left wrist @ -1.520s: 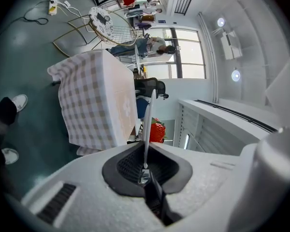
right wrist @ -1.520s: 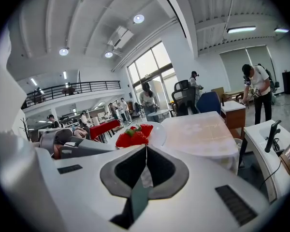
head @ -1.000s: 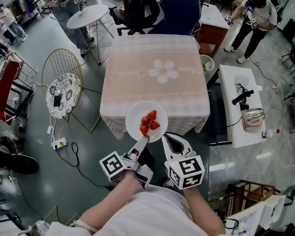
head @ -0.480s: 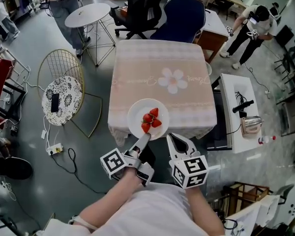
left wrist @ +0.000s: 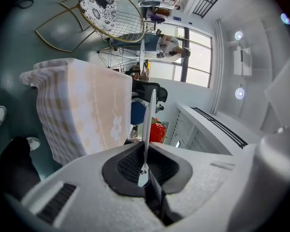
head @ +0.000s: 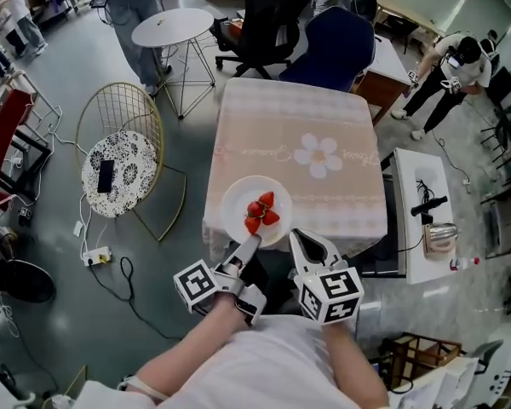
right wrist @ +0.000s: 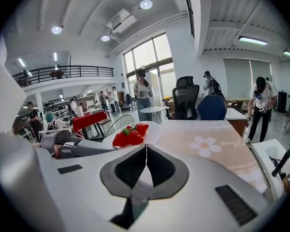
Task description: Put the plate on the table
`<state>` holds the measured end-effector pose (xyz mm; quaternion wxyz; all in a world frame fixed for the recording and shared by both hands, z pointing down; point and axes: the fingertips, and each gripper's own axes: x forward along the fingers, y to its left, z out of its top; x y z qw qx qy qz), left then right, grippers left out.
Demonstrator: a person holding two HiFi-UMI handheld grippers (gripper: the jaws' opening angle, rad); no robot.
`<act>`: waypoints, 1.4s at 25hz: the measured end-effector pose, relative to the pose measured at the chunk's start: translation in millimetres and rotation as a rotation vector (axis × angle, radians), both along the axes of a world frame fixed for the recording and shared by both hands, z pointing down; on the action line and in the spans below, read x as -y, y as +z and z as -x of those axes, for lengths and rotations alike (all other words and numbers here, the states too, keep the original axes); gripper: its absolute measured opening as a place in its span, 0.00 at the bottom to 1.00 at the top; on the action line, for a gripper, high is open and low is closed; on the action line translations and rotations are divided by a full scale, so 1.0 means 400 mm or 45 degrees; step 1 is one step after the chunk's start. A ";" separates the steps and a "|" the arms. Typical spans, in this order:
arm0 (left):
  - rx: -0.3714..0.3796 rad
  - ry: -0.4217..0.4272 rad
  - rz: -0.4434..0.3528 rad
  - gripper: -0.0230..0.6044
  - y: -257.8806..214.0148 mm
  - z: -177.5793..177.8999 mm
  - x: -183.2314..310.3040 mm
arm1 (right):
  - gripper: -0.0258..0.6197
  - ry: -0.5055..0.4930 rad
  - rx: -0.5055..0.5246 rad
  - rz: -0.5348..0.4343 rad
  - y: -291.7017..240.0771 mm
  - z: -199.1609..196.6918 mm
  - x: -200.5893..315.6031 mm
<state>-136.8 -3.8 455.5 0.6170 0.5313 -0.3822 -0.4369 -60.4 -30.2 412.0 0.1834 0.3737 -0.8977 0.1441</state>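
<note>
Plate point(head: 238, 204) clamped by its near rim in left tool point(head: 249, 244).

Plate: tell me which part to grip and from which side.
Grip the plate by its thin bare rim on the near edge, from the person's side, where the left gripper is clamped. The strawberries fill the middle.

A pale short-sleeved top point(head: 264, 360) fills the head view at 6 o'clock; the left gripper point(head: 250, 242) and right gripper point(head: 301, 239) have white moulded shells tapering to narrow tips; each bears a cube point(head: 196, 285) of black-and-white square markers; their inner pads are dark grey and ribbed.
</note>
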 end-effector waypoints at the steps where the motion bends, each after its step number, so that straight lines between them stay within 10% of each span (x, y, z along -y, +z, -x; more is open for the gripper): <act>1: 0.001 -0.008 0.002 0.06 0.001 0.008 0.000 | 0.05 -0.007 0.005 -0.001 0.000 0.009 0.004; 16: 0.050 -0.129 0.058 0.06 0.026 0.056 0.125 | 0.05 -0.136 0.080 0.058 0.036 0.066 0.154; 35: 0.160 -0.003 0.140 0.06 0.067 -0.143 0.497 | 0.05 -0.118 0.140 0.211 0.103 -0.123 0.522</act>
